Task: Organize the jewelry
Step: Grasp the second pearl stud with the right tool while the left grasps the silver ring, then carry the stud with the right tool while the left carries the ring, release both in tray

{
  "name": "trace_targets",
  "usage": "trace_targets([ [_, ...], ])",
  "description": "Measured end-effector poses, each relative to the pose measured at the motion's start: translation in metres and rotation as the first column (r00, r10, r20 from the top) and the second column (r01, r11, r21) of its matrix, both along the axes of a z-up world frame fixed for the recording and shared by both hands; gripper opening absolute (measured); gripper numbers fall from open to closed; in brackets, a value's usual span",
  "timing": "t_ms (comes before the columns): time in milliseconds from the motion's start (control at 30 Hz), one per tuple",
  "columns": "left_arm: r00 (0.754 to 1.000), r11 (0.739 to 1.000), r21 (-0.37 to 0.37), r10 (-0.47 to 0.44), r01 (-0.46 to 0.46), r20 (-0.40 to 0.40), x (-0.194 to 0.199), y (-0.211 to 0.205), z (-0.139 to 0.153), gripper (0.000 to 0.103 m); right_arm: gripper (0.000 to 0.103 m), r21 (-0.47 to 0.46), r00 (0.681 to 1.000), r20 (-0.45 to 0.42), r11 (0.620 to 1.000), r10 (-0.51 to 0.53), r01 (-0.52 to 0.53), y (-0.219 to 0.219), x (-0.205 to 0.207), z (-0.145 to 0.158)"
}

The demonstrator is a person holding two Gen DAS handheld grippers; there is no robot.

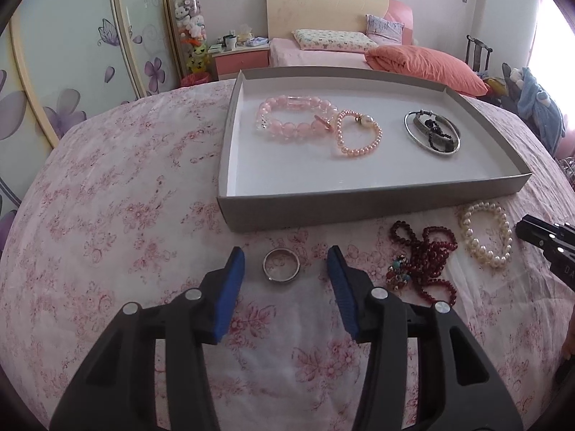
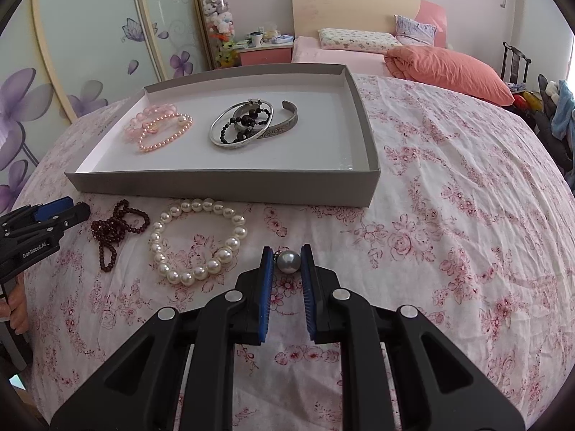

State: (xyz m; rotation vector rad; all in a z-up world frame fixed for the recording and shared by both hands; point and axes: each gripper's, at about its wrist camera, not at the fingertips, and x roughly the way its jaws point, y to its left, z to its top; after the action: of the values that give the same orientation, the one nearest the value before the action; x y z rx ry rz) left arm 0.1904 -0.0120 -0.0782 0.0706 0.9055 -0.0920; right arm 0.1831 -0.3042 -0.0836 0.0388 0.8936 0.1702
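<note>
We hold our left gripper [image 1: 285, 264] with jaws released around a silver ring [image 1: 281, 264]. Our right gripper [image 2: 287, 261] has jaws grasping a grey pearl [image 2: 288, 262] beside the white pearl bracelet [image 2: 198, 241].

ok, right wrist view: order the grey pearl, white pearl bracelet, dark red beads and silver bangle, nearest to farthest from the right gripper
1. grey pearl, between the right gripper fingertips.
2. white pearl bracelet, just left on the cloth.
3. dark red beads, farther left.
4. silver bangle, inside the tray, beyond.
</note>
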Motion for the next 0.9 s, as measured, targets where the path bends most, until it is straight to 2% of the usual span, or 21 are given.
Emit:
trace_targets([
  [100,1.0,1.0,0.0,0.007,-0.007,0.003,0.001,-0.001,0.0,0.046,0.017,0.0,1.0,0.0,1.0,0.0,0.0,0.0,0.0,0.0],
  [233,1.0,1.0,0.009,-0.005,0.005,0.008,0.0,-0.006,0.0,0.023,0.017,0.0,1.0,0.0,1.0,0.0,0.0,0.0,0.0,0.0],
  [600,1.0,0.999,0.047,0.007,-0.008,0.014,-0.006,-0.008,0.001,0.022,0.017,0.004,1.0,-0.003,1.0,0.005,-0.005,0.003,0.0,0.001],
  [900,1.0,0.999,0.035,0.029,-0.03,0.009,-0.018,0.005,0.003,0.022,0.017,0.013,0.999,-0.012,0.999,0.048,-0.048,0.015,-0.008,0.002],
])
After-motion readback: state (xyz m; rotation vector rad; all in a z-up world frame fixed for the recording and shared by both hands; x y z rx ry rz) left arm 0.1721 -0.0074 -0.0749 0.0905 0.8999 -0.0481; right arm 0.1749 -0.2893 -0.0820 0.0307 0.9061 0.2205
